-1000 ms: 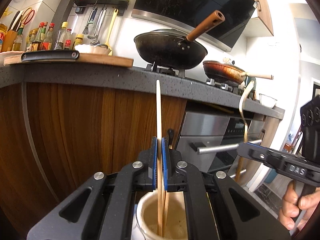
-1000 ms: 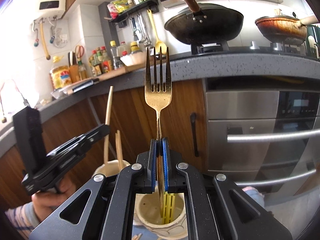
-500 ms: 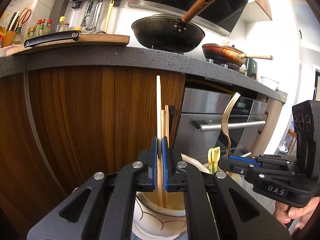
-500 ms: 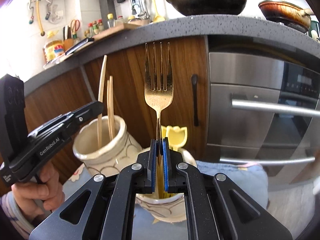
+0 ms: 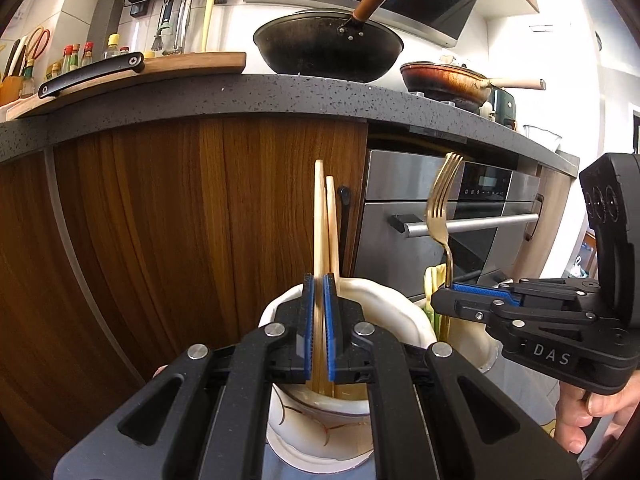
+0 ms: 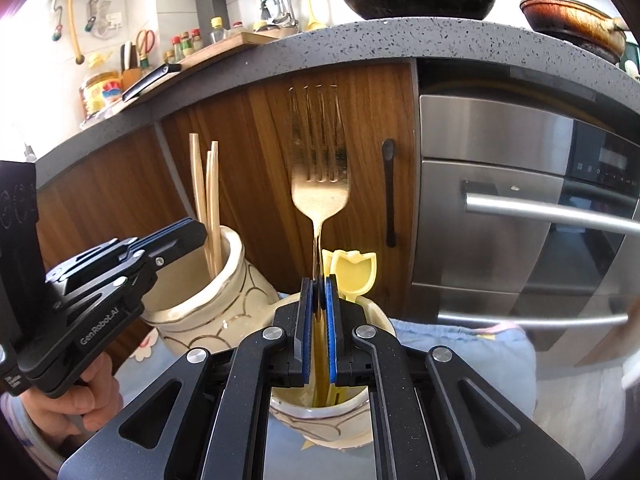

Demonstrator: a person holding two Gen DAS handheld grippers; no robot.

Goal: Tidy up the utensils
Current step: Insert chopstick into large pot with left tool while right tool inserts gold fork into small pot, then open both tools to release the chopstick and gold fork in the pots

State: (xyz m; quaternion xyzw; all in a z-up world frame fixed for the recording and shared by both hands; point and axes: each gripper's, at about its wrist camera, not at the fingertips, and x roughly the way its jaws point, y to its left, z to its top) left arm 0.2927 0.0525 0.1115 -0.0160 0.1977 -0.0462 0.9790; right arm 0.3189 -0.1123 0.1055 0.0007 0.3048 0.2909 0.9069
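Note:
My left gripper (image 5: 319, 288) is shut on a wooden chopstick (image 5: 319, 216) whose lower end is inside a cream ceramic jar (image 5: 384, 312); another chopstick stands beside it. My right gripper (image 6: 319, 292) is shut on a gold fork (image 6: 319, 168), tines up, its handle down inside a second cream jar (image 6: 320, 420) that also holds yellow plastic utensils (image 6: 354, 272). The chopstick jar (image 6: 216, 304) and left gripper (image 6: 176, 236) show at left in the right wrist view. The fork (image 5: 442, 200) and right gripper (image 5: 472, 296) show at right in the left wrist view.
Both jars stand on a light blue cloth (image 6: 460, 344). Behind are wooden cabinet doors (image 5: 180, 220), a steel oven (image 6: 520, 200) and a dark speckled counter (image 5: 240, 96) with a wok (image 5: 328, 48), pan (image 5: 444, 80) and cutting board (image 5: 160, 64).
Both grippers have come down: the chopstick and the fork now sit deeper in their jars. The counter and wok have risen in both views.

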